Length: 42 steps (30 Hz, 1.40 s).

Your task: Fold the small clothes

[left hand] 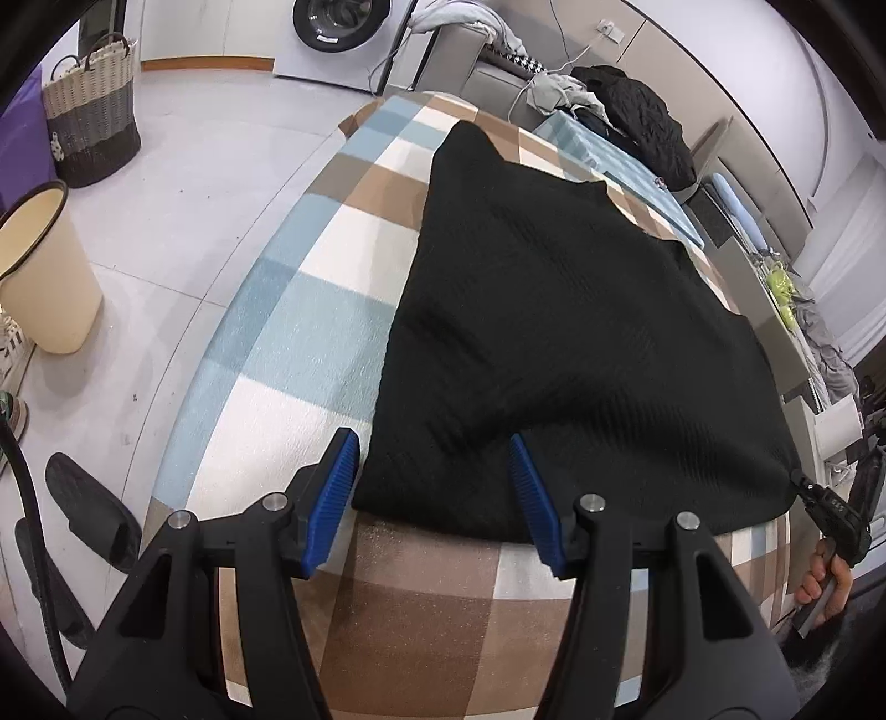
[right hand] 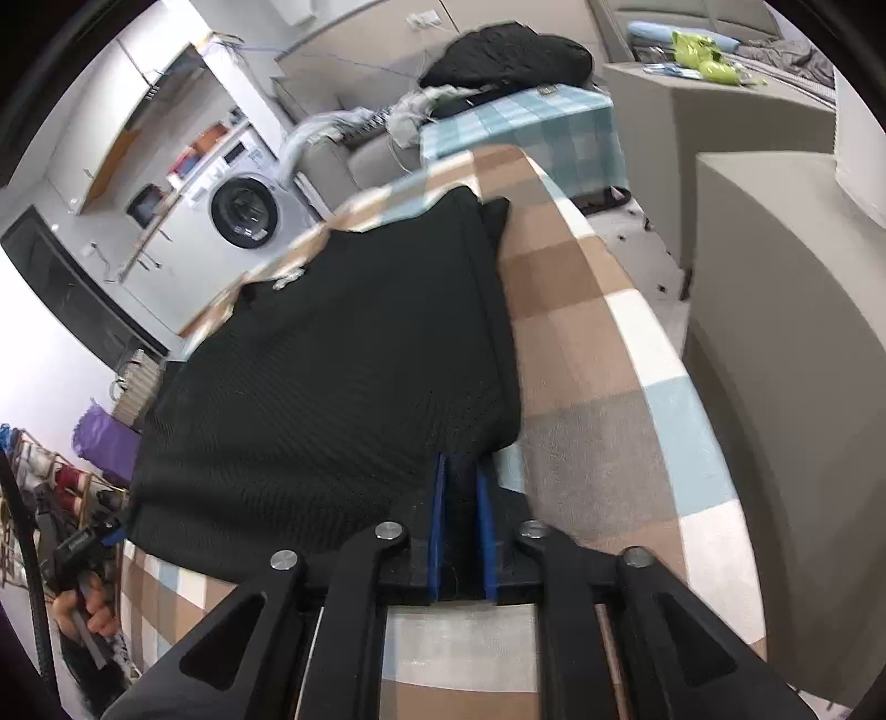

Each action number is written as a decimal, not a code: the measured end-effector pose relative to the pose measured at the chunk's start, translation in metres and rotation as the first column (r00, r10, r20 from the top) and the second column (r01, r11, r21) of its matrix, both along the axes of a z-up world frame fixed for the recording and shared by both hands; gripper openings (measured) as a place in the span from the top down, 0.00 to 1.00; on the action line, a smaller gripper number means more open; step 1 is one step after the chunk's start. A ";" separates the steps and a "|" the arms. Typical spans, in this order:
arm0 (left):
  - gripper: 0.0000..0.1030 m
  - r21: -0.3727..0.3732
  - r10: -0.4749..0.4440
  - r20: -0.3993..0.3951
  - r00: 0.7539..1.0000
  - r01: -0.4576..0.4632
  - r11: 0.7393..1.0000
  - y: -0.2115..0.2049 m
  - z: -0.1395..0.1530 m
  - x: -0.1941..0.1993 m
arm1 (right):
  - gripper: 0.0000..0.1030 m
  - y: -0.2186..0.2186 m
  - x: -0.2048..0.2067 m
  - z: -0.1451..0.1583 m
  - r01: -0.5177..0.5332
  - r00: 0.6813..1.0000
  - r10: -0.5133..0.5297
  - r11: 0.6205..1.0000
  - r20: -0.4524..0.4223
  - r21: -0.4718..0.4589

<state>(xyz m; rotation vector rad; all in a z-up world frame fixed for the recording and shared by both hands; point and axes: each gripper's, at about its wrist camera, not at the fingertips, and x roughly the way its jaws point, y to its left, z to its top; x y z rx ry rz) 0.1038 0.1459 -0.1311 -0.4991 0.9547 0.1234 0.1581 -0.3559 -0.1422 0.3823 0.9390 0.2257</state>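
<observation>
Jaws on the left gripper (left hand: 432, 498) stand apart, their blue ribbed pads (left hand: 332, 498) flanking the near hem of the black knitted garment (left hand: 554, 332) without pressing on it; one pad sits at about 7 o'clock of the cloth's near corner and the other lies just over the hem. Over on the right gripper (right hand: 459, 531), the two blue pads (right hand: 437, 526) are drawn close together with a fold of the same black garment (right hand: 332, 387) pinched between them at the cloth's near right corner, so this one is clamped on the fabric. In the left wrist view that gripper shows small at 4 o'clock, gripping the garment's far corner, with a hand (left hand: 825, 581) behind it. In the right wrist view the left gripper appears at 8 o'clock at the opposite near corner, with a hand (right hand: 88, 609) wrapped round its handle. The garment lies spread flat on a checked cloth (left hand: 310, 332) of brown, cream and pale blue squares, its body running away toward 12 o'clock. Off the covered surface, at 10 o'clock in the left wrist view, stand a woven basket (left hand: 94, 111) and a cream bin (left hand: 44, 277) on the pale floor, and a washing machine (left hand: 343, 33) sits at 12 o'clock. A dark heap of clothing (left hand: 642, 116) rests at 1 o'clock beyond the surface.
</observation>
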 end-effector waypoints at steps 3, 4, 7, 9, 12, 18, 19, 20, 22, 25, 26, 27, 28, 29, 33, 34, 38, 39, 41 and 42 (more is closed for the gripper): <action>0.48 -0.001 -0.011 0.013 1.000 0.011 1.000 -0.001 -0.001 0.003 | 0.60 -0.004 -0.005 0.000 -0.005 1.000 0.004 0.997 0.012 0.079; 0.48 0.006 -0.010 0.022 1.000 0.009 1.000 -0.002 -0.001 0.005 | 0.57 -0.005 -0.004 0.001 -0.004 1.000 0.003 0.996 0.013 0.088; 0.85 0.025 -0.004 0.045 0.999 0.003 1.000 -0.003 -0.001 0.006 | 0.56 -0.010 -0.011 -0.002 0.008 1.000 -0.008 0.996 0.006 0.085; 0.93 0.015 0.002 0.075 0.997 -0.003 1.000 -0.001 0.004 0.002 | 0.56 -0.008 -0.010 -0.004 0.011 1.000 -0.011 0.996 -0.006 0.083; 0.95 0.002 0.001 0.143 0.990 -0.001 1.000 0.002 0.022 -0.016 | 0.56 -0.007 -0.012 -0.005 0.013 1.000 -0.012 0.998 -0.013 0.062; 0.95 0.008 -0.014 0.108 0.994 0.014 1.000 0.009 0.019 -0.030 | 0.50 -0.009 -0.013 -0.013 0.001 1.000 0.000 0.998 -0.020 0.060; 0.95 0.005 -0.015 0.103 0.995 0.015 1.000 0.008 0.017 -0.029 | 0.50 -0.009 -0.013 -0.014 0.000 1.000 0.001 0.998 -0.020 0.057; 0.95 0.003 -0.013 0.102 0.995 0.013 1.000 0.008 0.016 -0.029 | 0.50 -0.009 -0.012 -0.016 -0.002 1.000 0.003 0.998 -0.021 0.057; 0.95 -0.014 -0.003 0.105 0.994 0.004 1.000 0.010 0.016 -0.029 | 0.50 -0.006 -0.011 -0.016 -0.016 1.000 0.017 0.998 -0.010 0.060; 0.95 -0.017 0.005 0.108 0.994 -0.004 1.000 0.010 0.018 -0.030 | 0.87 0.002 -0.011 -0.009 -0.053 0.998 0.052 0.998 0.038 0.034; 0.95 -0.014 0.004 0.113 0.994 -0.003 1.000 0.010 0.020 -0.031 | 0.93 0.005 -0.013 -0.001 -0.067 0.995 0.066 0.998 0.074 0.016; 0.95 -0.007 0.003 0.119 0.993 -0.002 1.000 0.010 0.022 -0.031 | 0.94 0.008 -0.018 0.010 -0.092 0.989 0.091 0.996 0.119 -0.002; 0.95 0.003 0.002 0.121 0.993 -0.002 1.000 0.009 0.024 -0.032 | 0.94 0.010 -0.021 0.018 -0.100 0.985 0.103 0.995 0.140 -0.023; 0.95 0.014 0.001 0.116 0.993 -0.003 1.000 0.009 0.024 -0.032 | 0.95 0.011 -0.020 0.020 -0.095 0.989 0.100 0.994 0.110 -0.051; 0.95 0.017 0.003 0.057 0.998 -0.004 1.000 0.011 0.010 -0.027 | 0.95 0.007 -0.008 -0.007 -0.060 0.997 0.053 0.987 -0.055 -0.146; 0.94 0.023 0.000 0.056 0.998 -0.002 1.000 0.010 0.009 -0.027 | 0.95 0.007 -0.009 -0.008 -0.053 0.998 0.045 0.988 -0.053 -0.144; 0.76 0.072 0.013 0.066 0.998 -0.018 0.997 0.008 0.021 -0.034 | 0.66 0.005 -0.017 0.007 -0.009 1.000 0.010 0.987 0.007 -0.162; 0.74 0.083 0.023 0.078 0.997 -0.030 0.996 0.009 0.025 -0.036 | 0.65 0.007 -0.020 0.016 0.007 0.999 0.001 0.984 0.045 -0.176; 0.71 0.088 0.025 0.115 0.993 -0.035 0.995 0.007 0.036 -0.038 | 0.63 0.015 -0.021 0.032 0.014 0.994 0.007 0.981 0.105 -0.194; 0.70 0.091 0.013 0.136 0.991 -0.026 0.996 0.003 0.042 -0.035 | 0.62 0.021 -0.020 0.038 0.000 0.992 0.024 0.981 0.125 -0.192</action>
